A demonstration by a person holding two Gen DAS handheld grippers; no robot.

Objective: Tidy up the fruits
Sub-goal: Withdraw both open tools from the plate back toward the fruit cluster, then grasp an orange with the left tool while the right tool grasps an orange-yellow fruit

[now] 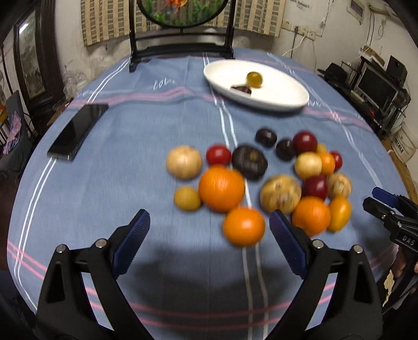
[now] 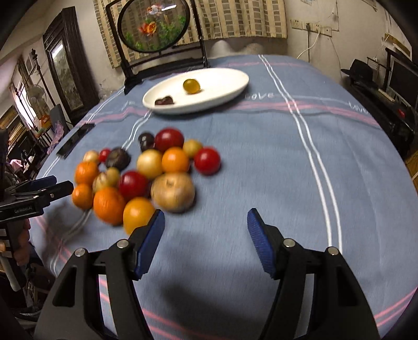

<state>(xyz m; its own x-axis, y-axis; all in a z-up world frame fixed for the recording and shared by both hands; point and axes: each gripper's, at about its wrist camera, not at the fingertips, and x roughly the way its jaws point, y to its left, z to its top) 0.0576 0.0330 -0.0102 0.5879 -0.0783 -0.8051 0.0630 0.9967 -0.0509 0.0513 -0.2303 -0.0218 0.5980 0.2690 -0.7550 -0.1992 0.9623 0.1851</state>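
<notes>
Left claw (image 1: 209, 227) spread wide and empty, right claw (image 2: 206, 225) half open, empty, fruit pile (image 1: 261, 180) just beyond on tabletop (image 1: 125, 183), white plate (image 1: 284, 96) far, holding two pieces

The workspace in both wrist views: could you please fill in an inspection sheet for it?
Surface: table under a blue striped cloth, mostly bare.
Job's things: white oval plate at the far side holds one yellow fruit and one dark piece; loose fruit pile of orange, red, dark and tan fruits lies on the cloth.
Clutter: black phone lying flat, apart from the pile.
Grippers: left gripper open, empty; right gripper open, empty.
Cables: white cable hangs from wall sockets, off the table.
Surroundings: round framed screen behind the plate; shelves to the right.
</notes>
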